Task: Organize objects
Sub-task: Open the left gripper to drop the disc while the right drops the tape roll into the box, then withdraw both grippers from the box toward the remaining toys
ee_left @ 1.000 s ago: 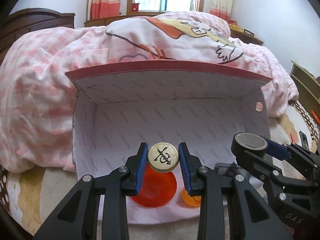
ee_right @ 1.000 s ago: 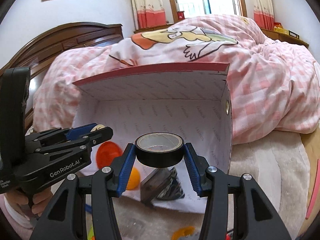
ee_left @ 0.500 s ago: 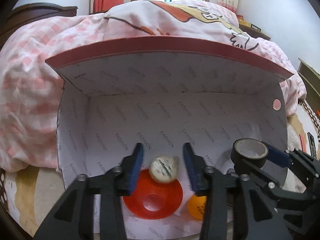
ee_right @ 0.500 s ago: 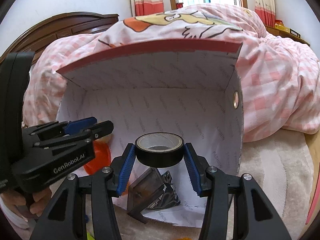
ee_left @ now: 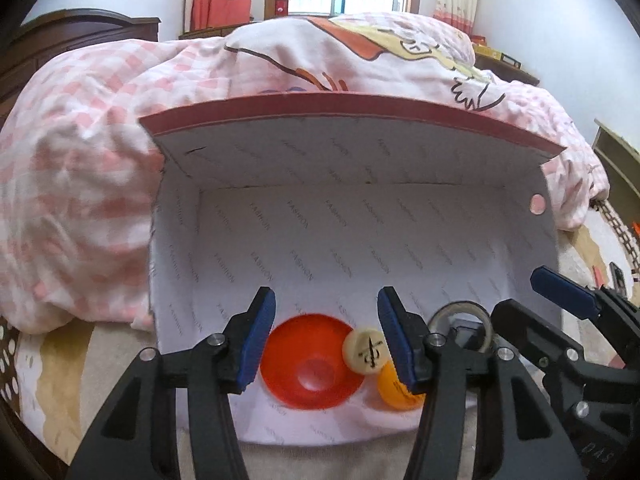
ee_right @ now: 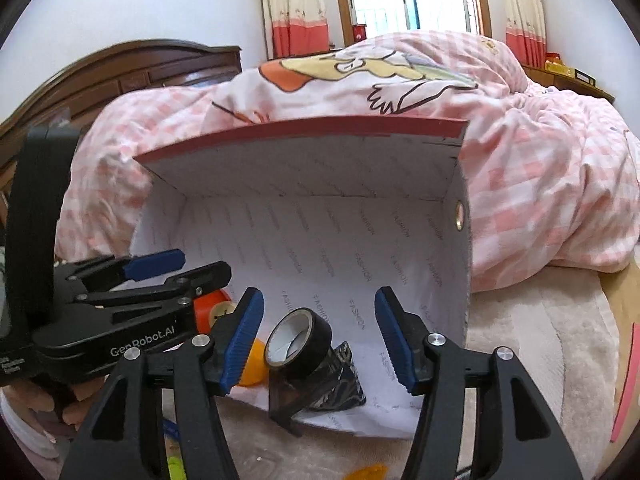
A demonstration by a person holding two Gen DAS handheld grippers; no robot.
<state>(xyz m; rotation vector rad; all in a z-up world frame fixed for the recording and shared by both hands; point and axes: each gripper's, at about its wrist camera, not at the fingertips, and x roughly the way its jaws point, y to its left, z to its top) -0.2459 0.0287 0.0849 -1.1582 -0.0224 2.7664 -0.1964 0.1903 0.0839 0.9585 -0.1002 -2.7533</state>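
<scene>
We angle both grippers, left gripper (ee_left: 326,330) and right gripper (ee_right: 318,330), down into the box (ee_left: 360,240), jaws just parted, gripping nothing; one chess piece (ee_left: 366,349), one tape roll (ee_right: 298,338), one orange disc (ee_left: 312,364) inside.

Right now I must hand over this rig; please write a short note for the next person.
Left tool: open, jaws just opened, holds nothing. Its chess piece lies in the box, against the orange disc and orange ball.
Right tool: open, jaws just opened. Black tape roll is loose between them, tilted above the dark packet.
Done: both items released. Left: withdraw, fetch remaining items.
</scene>
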